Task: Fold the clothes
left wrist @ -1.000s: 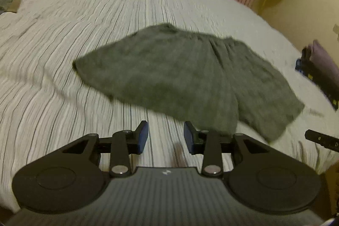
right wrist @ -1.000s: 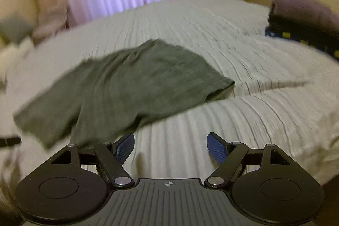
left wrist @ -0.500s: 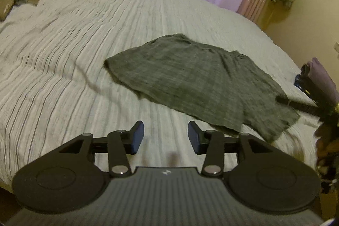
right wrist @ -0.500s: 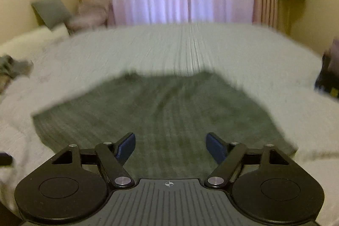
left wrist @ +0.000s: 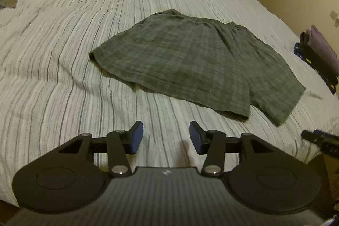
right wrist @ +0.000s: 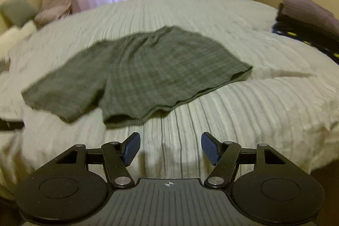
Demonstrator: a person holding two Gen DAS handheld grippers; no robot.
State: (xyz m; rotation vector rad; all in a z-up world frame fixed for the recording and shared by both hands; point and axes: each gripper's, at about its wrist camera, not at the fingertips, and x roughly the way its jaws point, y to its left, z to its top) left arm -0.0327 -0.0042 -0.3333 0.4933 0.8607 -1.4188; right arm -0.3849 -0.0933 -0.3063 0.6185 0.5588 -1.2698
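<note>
Left gripper (left wrist: 166,137) fingers widening, right gripper (right wrist: 170,148) narrowing, both empty | shorts (left wrist: 197,69) flat | striped bed (left wrist: 63,69)

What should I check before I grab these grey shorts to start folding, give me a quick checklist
1. Shorts spread flat on the bedspread: ok, one leg hem slightly lifted.
2. Left gripper empty: ok, jaws opening, nothing between them.
3. Right gripper empty: ok, jaws closing slightly, nothing between them.
4. Near hem within both views: ok.
5. Folded stack apart from the shorts: ok.
6. Waistband smooth: cannot tell, blurred.
</note>
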